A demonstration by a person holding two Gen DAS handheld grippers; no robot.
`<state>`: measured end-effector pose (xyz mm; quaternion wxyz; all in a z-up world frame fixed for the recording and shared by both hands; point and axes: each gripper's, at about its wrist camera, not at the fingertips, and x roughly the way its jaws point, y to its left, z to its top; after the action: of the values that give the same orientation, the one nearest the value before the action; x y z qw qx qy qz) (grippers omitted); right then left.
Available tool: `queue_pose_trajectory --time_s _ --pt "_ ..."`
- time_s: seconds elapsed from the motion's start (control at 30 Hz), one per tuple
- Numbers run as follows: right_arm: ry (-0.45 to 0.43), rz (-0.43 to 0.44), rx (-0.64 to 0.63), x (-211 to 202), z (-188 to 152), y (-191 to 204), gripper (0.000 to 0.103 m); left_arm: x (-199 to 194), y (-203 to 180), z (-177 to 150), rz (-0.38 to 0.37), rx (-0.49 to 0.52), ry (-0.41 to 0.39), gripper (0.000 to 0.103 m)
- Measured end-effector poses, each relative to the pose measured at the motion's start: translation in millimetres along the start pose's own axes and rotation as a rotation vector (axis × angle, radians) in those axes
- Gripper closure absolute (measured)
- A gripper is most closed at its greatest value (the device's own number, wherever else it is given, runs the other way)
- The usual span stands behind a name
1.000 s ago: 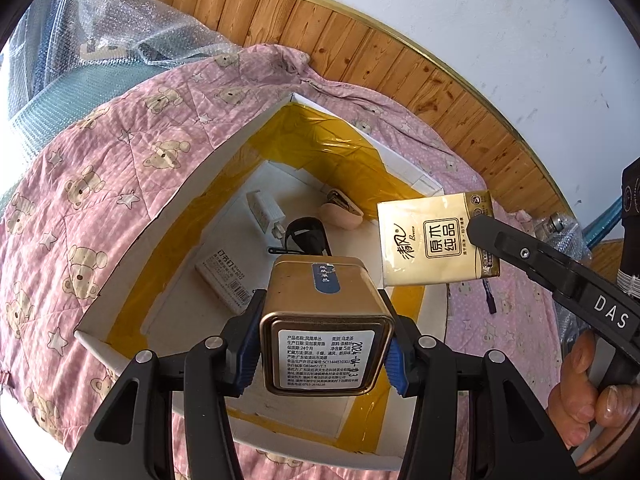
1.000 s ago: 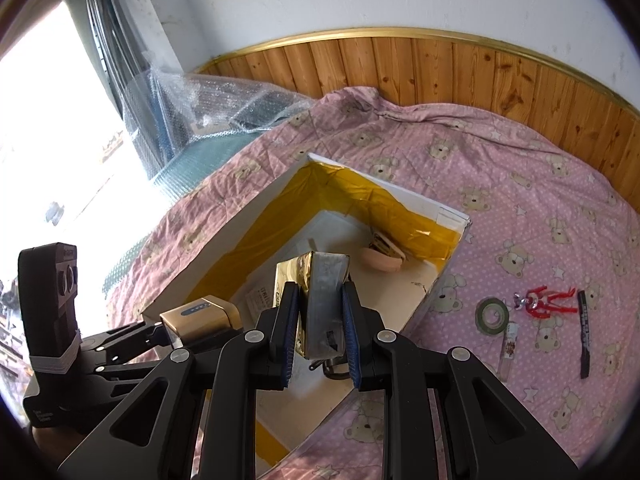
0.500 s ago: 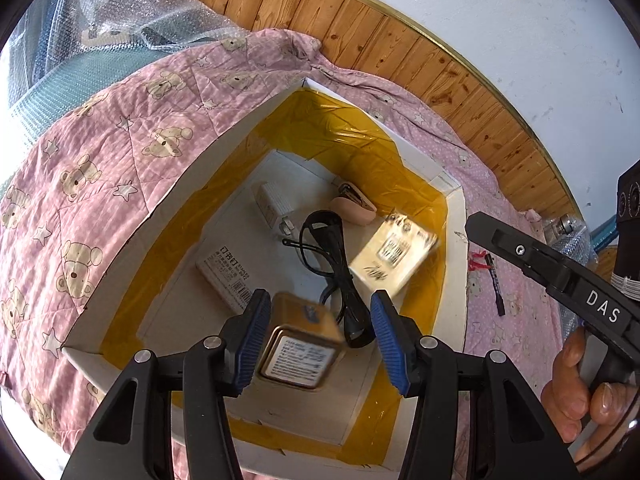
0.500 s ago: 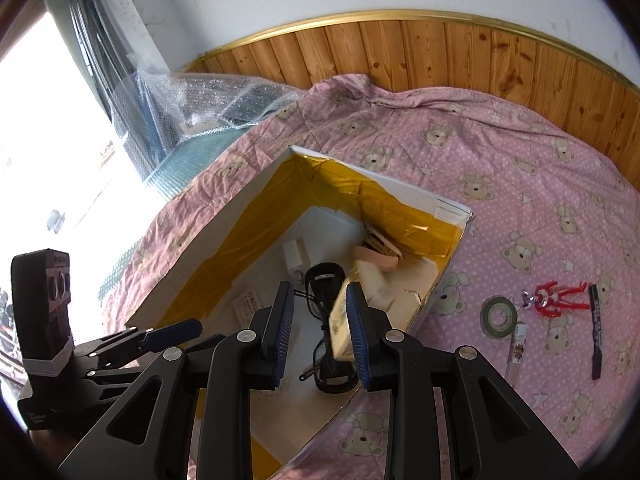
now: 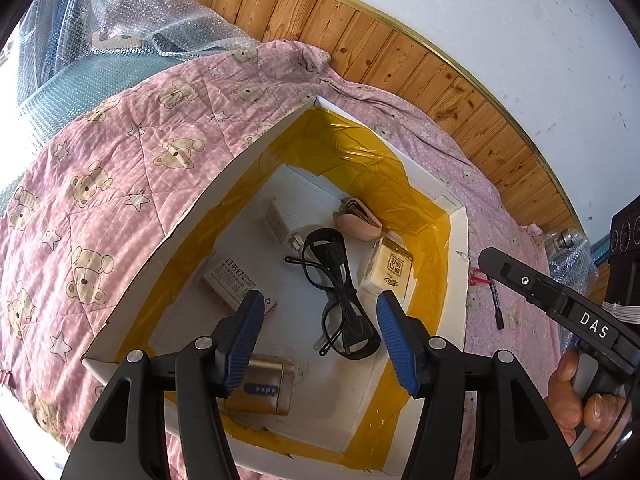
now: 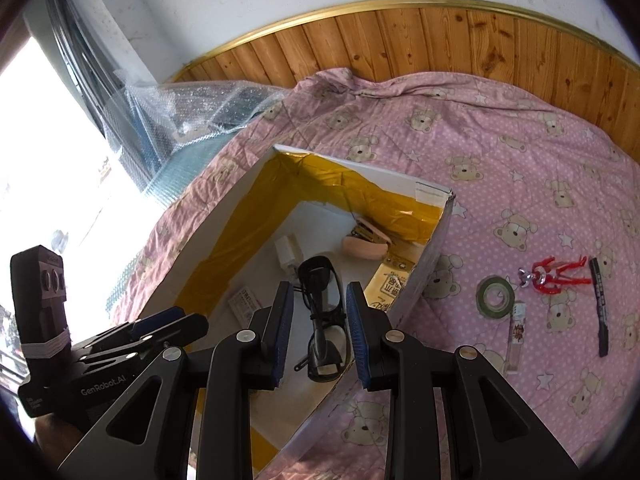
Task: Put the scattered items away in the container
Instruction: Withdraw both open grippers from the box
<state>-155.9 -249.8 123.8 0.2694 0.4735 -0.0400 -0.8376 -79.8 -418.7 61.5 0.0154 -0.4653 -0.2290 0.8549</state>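
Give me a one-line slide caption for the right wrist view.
Open right gripper above the yellow-taped white cardboard box; green tape roll, red toy figure and black pen remain on the pink bear-print quilt.

Quilted cotton-like cloth on bed cover [image 6: 520, 184], matt pink, stitched in diamonds. Box [image 5: 208, 196] of white cardboard, matt; inner walls lined with glossy yellow tape [image 5: 360, 160], wrinkled and reflective. Brushed gold metal on tin [image 5: 262, 384], satin sheen. Glossy black plastic on glasses [image 5: 340, 280]. Tissue pack [image 5: 390, 272] in shiny gold film. Matt white plastic on charger [image 5: 282, 222]. Printed paper carton for staples box [image 5: 236, 284]. Smooth pink plastic on stapler [image 5: 358, 224]. Varnished knotty wood on wall panelling [image 6: 440, 36], gilt trim above. Clear bubble wrap [image 5: 140, 20], crinkled. Matt black plastic on left gripper [image 5: 318, 314], ribbed blue rubber pads [image 5: 394, 336].
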Motion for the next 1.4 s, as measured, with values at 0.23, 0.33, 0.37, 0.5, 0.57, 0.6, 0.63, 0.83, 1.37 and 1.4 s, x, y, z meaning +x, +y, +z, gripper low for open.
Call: queue_pose_trajectory --time_s 0.23,0.33,0.37,0.5,0.57,0.6,0.63,0.83,1.37,1.4 --pt "0.008 0.013 -0.009 -3.7 -8.2 7.7 0.073 -2.8 -8.7 -5.7 -0.014 0.02 0.003 0.043" --pt "0.008 0.018 -0.01 -6.9 -10.7 9.3 0.073 -5.9 -12.1 -7.4 -0.014 0.025 -0.002 0.043" --pt "0.007 0.019 -0.01 -8.4 -11.4 9.7 0.073 -6.8 -13.1 -7.9 -0.015 0.027 -0.003 0.043" --pt "0.0 0.021 -0.012 -14.6 -13.8 11.6 0.072 -10.8 -17.5 -9.4 -0.018 0.037 -0.007 0.043" --pt "-0.002 0.024 -0.013 -17.3 -15.1 12.5 0.072 -13.1 -19.7 -10.2 -0.02 0.041 -0.011 0.043" --pt "-0.003 0.025 -0.014 -18.5 -16.0 13.0 0.072 -14.1 -20.7 -10.5 -0.022 0.044 -0.013 0.043" --pt "-0.003 0.026 -0.015 -19.7 -16.8 13.5 0.072 -15.2 -21.7 -10.9 -0.021 0.046 -0.014 0.043" --pt "-0.005 0.03 -0.013 -25.5 -22.6 14.0 0.072 -20.0 -26.9 -16.4 -0.027 0.057 -0.016 0.043" --pt "-0.007 0.059 0.027 -38.2 -38.7 3.8 0.071 -25.6 -43.3 -26.2 -0.024 0.085 -0.015 0.043" --pt "-0.007 0.061 0.03 -38.7 -39.4 3.1 0.071 -25.7 -44.2 -26.8 -0.023 0.086 -0.015 0.043"
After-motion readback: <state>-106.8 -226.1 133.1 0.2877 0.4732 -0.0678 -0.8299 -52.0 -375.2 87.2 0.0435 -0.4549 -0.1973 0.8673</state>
